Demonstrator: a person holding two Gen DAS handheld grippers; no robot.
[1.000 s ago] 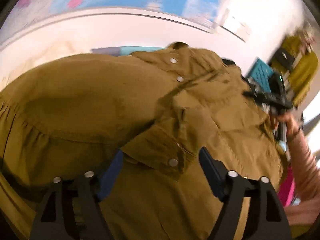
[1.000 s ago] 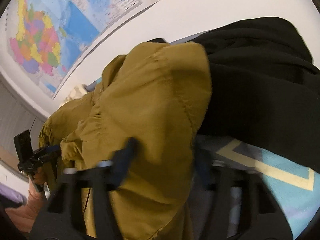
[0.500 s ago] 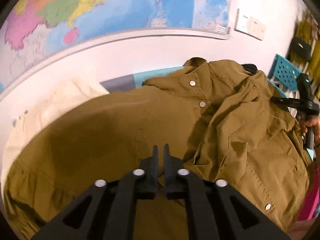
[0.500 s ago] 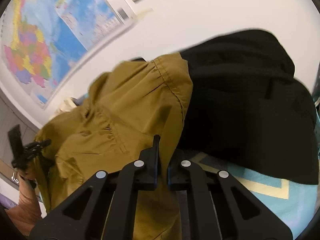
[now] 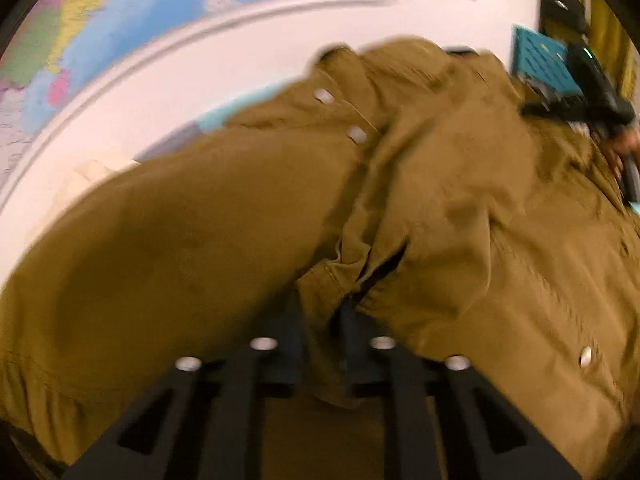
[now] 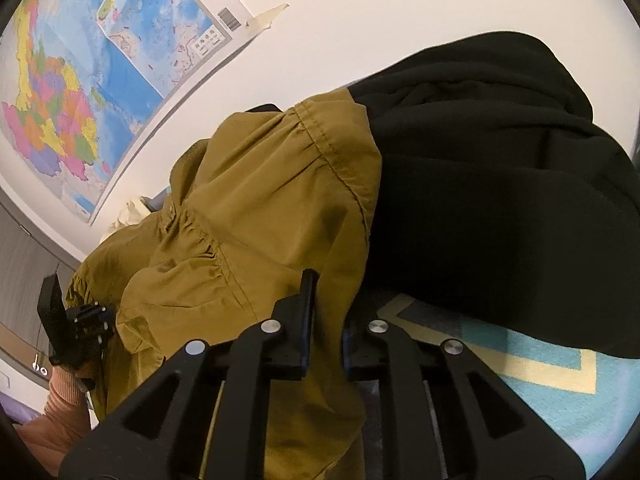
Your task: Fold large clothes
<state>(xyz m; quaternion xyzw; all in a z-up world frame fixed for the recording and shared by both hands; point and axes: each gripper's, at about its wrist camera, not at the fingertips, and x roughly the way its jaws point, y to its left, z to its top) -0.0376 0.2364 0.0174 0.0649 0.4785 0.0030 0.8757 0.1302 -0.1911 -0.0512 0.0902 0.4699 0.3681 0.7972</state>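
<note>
Left tongs (image 5: 322, 344) and right tongs (image 6: 325, 320), having just been closing, are each pinching thin folds of the olive shirt (image 5: 224, 232) lying left of the black garment (image 6: 500, 208); shallow bites are risking slippage.

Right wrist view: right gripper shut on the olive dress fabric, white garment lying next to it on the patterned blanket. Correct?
Not quite. The garment beside the olive dress is black, not white; the right wrist view shows it. The rest holds: the right gripper is shut on the dress fabric, and the garment lies next to it on the patterned blanket.
</note>
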